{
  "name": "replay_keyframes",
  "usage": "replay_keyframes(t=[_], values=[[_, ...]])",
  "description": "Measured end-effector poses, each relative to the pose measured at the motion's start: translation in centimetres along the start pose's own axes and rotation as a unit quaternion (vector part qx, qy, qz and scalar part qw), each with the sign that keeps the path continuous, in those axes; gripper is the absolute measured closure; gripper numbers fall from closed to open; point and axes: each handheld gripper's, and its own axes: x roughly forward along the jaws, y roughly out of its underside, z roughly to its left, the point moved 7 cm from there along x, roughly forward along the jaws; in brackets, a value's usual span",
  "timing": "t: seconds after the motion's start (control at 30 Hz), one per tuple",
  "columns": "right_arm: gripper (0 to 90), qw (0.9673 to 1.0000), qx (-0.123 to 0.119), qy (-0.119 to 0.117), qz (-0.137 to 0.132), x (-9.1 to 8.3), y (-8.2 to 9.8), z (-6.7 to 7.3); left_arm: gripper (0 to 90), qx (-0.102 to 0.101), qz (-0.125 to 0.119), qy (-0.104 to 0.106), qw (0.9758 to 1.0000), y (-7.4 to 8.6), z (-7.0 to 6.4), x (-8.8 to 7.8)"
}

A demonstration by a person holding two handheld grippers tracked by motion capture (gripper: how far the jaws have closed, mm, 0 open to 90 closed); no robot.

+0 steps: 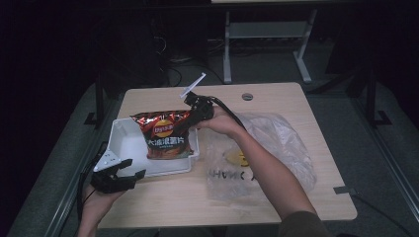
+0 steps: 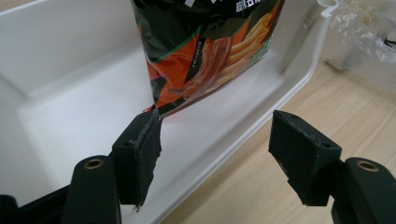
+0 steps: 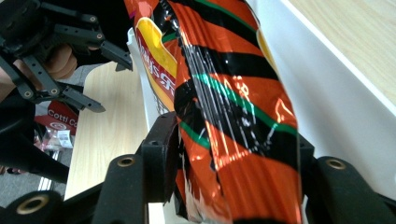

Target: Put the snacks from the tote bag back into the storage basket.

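The chip bag [image 1: 165,133] is stood in the white tray [image 1: 126,140], its top edge lying between the right gripper [image 1: 190,116]'s loosened jaws at two o'clock. The left gripper [image 1: 129,173] is held wide open and empty at the tray's seven-o'clock corner. Bare tabletop [image 1: 163,202] is left at six o'clock, while a clear plastic bag [image 1: 276,143] is spread at three.

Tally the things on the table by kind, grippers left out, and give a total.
Orange-and-black foil chip bag: 1
White plastic rectangular tray: 1
Clear crinkled plastic bag with black lettering: 1
Total: 3
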Motion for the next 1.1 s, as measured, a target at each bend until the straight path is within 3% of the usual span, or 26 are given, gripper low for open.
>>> replay_keyframes(t=[0.4, 1.1], values=[[45.0, 0.9995, 0.016, 0.027, -0.004, -0.9, 0.4, -1.1, 33.9, -0.003, -0.003, 0.001, 1.0, 0.0, -0.1, 0.2], [44.5, 0.9986, 0.023, 0.046, -0.009, -2.5, 1.2, -2.0, 33.9, -0.001, 0.0, 0.003, 1.0, -0.1, -0.3, 0.3]])
